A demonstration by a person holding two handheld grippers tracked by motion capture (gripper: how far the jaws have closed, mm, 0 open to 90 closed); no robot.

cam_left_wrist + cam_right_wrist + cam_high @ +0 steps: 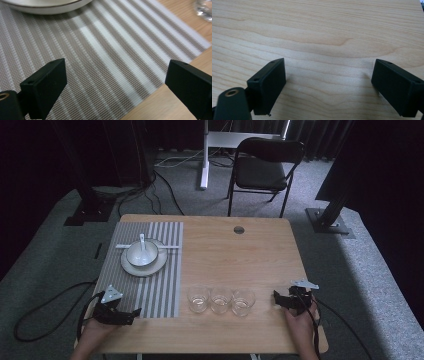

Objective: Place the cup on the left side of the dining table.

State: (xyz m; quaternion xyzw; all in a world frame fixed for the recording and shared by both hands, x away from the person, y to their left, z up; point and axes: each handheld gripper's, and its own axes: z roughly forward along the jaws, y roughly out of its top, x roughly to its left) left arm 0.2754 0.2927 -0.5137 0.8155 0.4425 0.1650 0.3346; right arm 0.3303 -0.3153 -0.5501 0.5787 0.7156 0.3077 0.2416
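Clearly both the left gripper (pixel 134 312) and right gripper (pixel 276 296) hold their jaws wide, gripping nothing.

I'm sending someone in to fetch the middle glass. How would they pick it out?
Start at the wooden table and look along its near edge, right of the striped mat. Three clear glasses stand there in a row. The middle glass is the one with a glass close on each side, the left glass and the right glass.
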